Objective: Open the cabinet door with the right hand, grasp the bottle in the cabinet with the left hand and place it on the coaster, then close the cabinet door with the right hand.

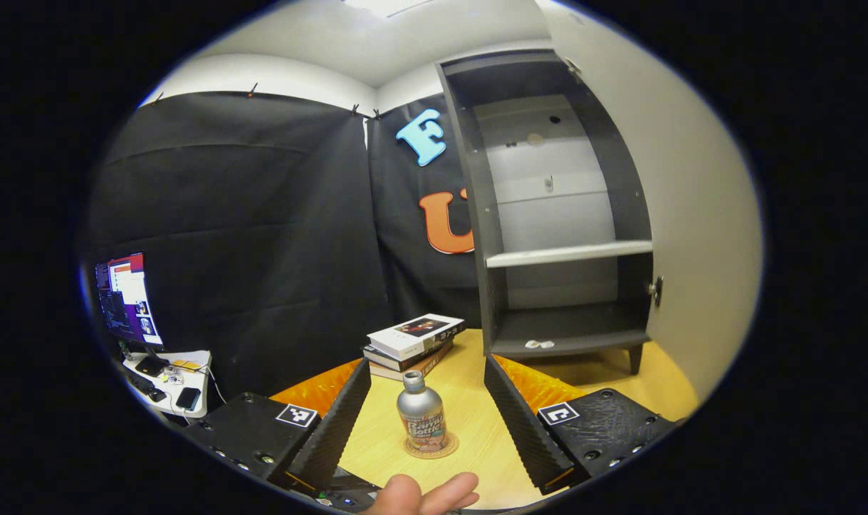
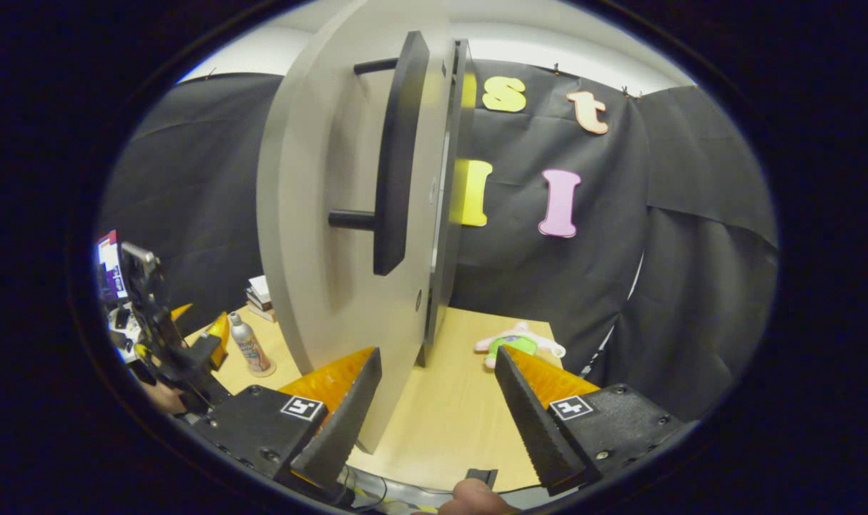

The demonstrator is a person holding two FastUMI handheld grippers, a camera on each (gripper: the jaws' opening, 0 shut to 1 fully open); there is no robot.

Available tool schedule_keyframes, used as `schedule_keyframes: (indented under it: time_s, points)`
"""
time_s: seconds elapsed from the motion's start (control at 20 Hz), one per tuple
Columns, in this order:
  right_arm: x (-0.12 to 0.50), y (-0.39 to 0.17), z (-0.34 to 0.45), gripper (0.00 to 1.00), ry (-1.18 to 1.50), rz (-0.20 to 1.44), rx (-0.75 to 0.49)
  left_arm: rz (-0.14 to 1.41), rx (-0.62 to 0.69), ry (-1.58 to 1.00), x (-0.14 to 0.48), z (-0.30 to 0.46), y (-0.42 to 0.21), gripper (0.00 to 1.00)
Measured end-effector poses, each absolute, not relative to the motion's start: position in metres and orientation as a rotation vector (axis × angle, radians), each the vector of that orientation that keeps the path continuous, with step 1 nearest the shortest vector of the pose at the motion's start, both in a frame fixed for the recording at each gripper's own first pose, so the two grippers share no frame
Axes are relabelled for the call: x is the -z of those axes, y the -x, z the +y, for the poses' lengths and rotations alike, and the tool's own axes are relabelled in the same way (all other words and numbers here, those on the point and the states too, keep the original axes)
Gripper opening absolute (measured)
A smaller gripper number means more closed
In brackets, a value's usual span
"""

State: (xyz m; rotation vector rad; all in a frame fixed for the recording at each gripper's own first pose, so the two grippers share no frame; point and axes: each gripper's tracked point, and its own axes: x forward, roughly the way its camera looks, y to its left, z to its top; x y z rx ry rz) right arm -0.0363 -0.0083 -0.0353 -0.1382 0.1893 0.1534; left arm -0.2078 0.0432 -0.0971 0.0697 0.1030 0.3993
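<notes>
On its round cork coaster [image 1: 432,449] stood the silver metal bottle [image 1: 421,415], left gripper [image 1: 427,415] spread clear; right gripper [image 2: 437,408] gaped at the grey door's [image 2: 319,236] edge (12 o'clock), presumably to close it.

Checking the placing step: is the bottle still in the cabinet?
No. In the left gripper view the bottle stands on the coaster on the table, outside the open cabinet.

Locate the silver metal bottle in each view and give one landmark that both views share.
Left gripper view: silver metal bottle low centre, standing on the round coaster between the open tongs.
Right gripper view: bottle low left, beside the open grey cabinet door.
Shared landmark: stack of books on the wooden table.
</notes>
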Motion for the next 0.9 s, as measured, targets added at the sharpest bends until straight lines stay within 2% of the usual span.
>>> schedule_keyframes:
  time_s: [0.05, 0.1, 0.15, 0.3, 0.45, 0.65, 0.7, 0.75, 0.9]
  points:
    - [0.037, 0.037, -0.007, 1.0, 0.109, 0.185, -0.162, 0.084, -0.383, -0.05, 0.076, 0.039, 0.207, 0.96]
    - [0.04, 0.038, -0.006, 1.0, 0.07, 0.184, -0.175, 0.073, -0.371, -0.052, 0.054, 0.039, 0.206, 1.0]
    - [0.042, 0.038, -0.004, 0.99, 0.029, 0.179, -0.191, 0.067, -0.376, -0.072, 0.035, 0.042, 0.208, 0.96]
    - [0.048, 0.038, -0.002, 0.99, -0.082, 0.181, -0.198, 0.057, -0.395, -0.147, -0.006, 0.043, 0.209, 0.96]
    - [0.048, 0.04, 0.006, 0.98, -0.147, 0.173, -0.168, 0.02, -0.299, -0.132, -0.028, 0.016, 0.191, 0.96]
    - [0.042, 0.042, 0.034, 0.98, -0.118, 0.191, -0.169, 0.011, -0.182, -0.06, -0.033, -0.008, 0.171, 0.96]
    - [0.04, 0.04, 0.045, 0.98, -0.096, 0.19, -0.177, 0.012, -0.166, -0.056, -0.031, -0.007, 0.166, 1.0]
    - [0.04, 0.039, 0.055, 0.98, -0.082, 0.194, -0.186, 0.014, -0.163, -0.056, -0.03, 0.0, 0.162, 0.96]
    - [0.038, 0.033, 0.087, 0.98, -0.094, 0.185, -0.207, 0.027, -0.152, -0.066, -0.025, 0.018, 0.156, 0.96]
